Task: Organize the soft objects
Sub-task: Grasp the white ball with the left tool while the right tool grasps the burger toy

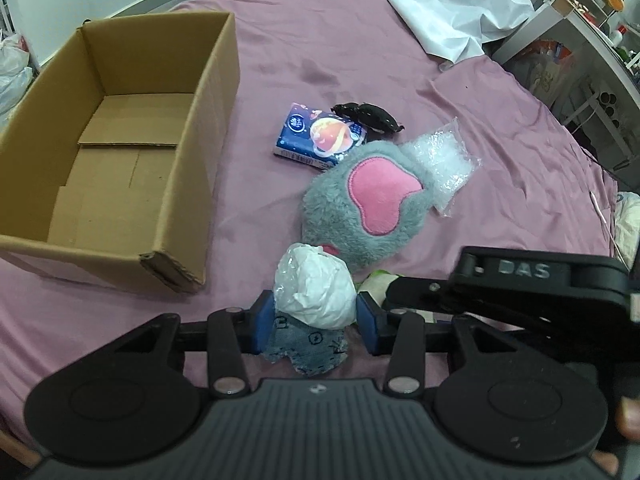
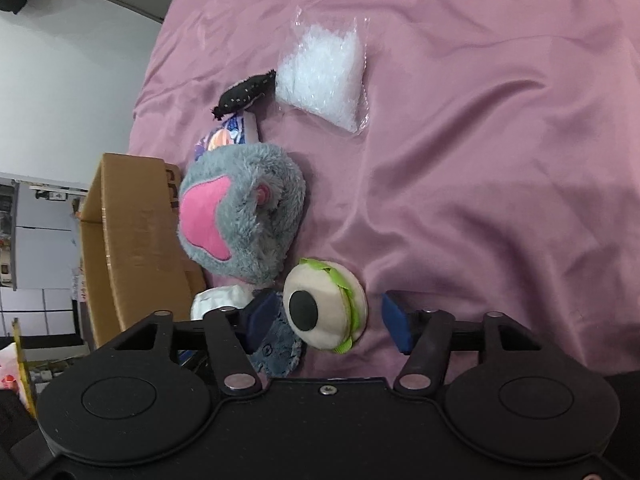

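Note:
A white wrapped bundle (image 1: 316,286) lies on the pink bed sheet (image 1: 320,60) between the blue pads of my left gripper (image 1: 315,318); the jaws are open with small gaps to it. A blue-grey cloth (image 1: 306,348) lies under it. A grey plush paw with a pink pad (image 1: 366,204) sits just beyond. My right gripper (image 2: 334,322) is open around a cream round plush with a black dot and green trim (image 2: 324,310); the left pad touches it. The paw (image 2: 240,216) also shows in the right wrist view.
An open, empty cardboard box (image 1: 116,140) stands on the left. A blue tissue pack (image 1: 320,136), a black pouch (image 1: 368,116) and a clear bag of white pellets (image 1: 444,160) lie beyond the paw. White bedding (image 1: 440,0) is at the back, shelves (image 1: 580,40) to the right.

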The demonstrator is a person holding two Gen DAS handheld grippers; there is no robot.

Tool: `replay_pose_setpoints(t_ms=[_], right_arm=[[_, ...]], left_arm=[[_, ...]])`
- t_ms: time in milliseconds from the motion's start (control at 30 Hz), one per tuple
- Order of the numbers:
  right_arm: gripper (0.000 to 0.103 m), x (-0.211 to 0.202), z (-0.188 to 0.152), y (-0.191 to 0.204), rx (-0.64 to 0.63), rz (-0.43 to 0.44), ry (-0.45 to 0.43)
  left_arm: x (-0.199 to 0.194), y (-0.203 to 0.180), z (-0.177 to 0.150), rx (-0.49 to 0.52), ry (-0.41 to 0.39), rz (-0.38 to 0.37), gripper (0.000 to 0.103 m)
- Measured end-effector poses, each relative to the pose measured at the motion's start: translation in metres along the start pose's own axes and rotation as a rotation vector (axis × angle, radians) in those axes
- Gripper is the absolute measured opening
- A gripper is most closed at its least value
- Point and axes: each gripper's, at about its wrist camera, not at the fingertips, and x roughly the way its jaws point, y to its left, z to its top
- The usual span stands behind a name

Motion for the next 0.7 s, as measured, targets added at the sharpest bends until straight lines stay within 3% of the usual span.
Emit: replay_pose_setpoints(t_ms=[133, 300, 700], right_arm=[[0.061, 0.008, 0.000, 0.009, -0.034, -0.046, 0.005], [0.038, 0.007, -0.006, 0.016, -0.074, -0.073, 0.001], [0.035, -0.048, -0.023, 0.011, -0.038, 0.046, -0.170]], left_arm=[[-0.005, 0.006, -0.001, -0.011, -0.007, 0.001, 0.043], [-0.013, 0.013, 0.000, -0.024, -0.014, 0.001, 0.043], [-0.051, 0.011, 0.004, 0.013, -0.071, 0.014, 0.043]])
